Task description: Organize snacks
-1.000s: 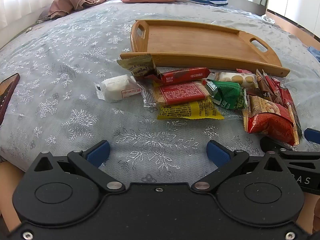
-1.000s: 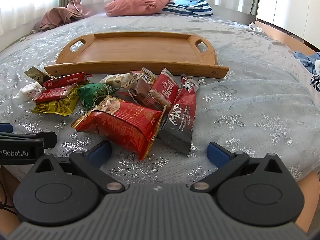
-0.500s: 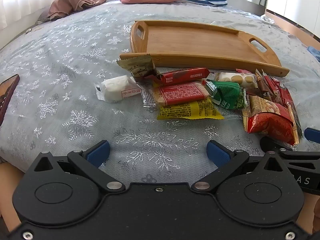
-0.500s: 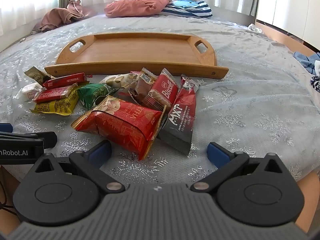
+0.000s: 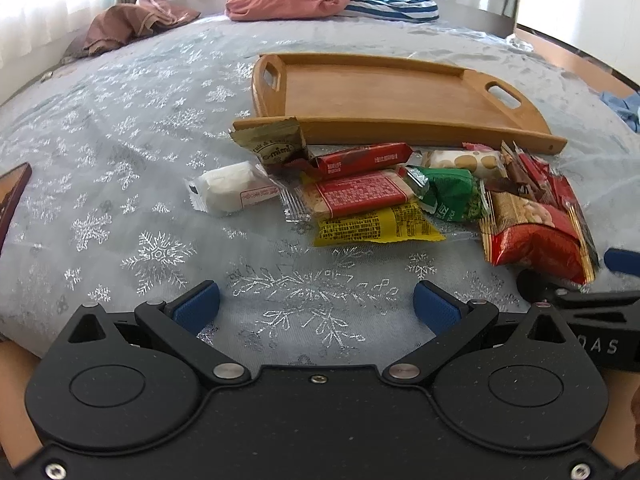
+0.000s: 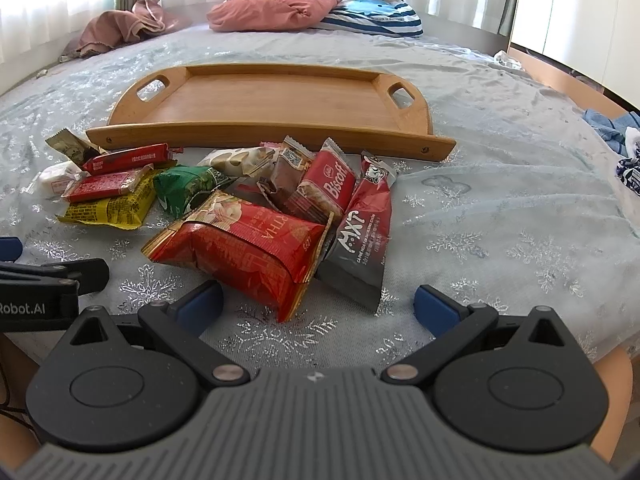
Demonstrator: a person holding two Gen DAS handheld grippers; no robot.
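Comparing against a second ago, you have moved nothing: left tool (image 5: 316, 304) and right tool (image 6: 318, 306) hover wide and empty, snack pile (image 6: 224, 204) on bed beside bare tray (image 6: 276, 98), sorting unstarted.

The tray (image 6: 280, 100) is smooth wood with a soft satin sheen. The snack wrappers (image 6: 248, 240) are glossy, crinkled plastic film, the big red pack (image 5: 536, 236) edged in shiny gold. The bed cover (image 5: 120, 128) is matt pale cloth with glittery silver snowflakes. Both tools have matt black speckled plastic bodies, metal pivot pins (image 6: 402, 371) and dull blue pads (image 5: 196, 310).
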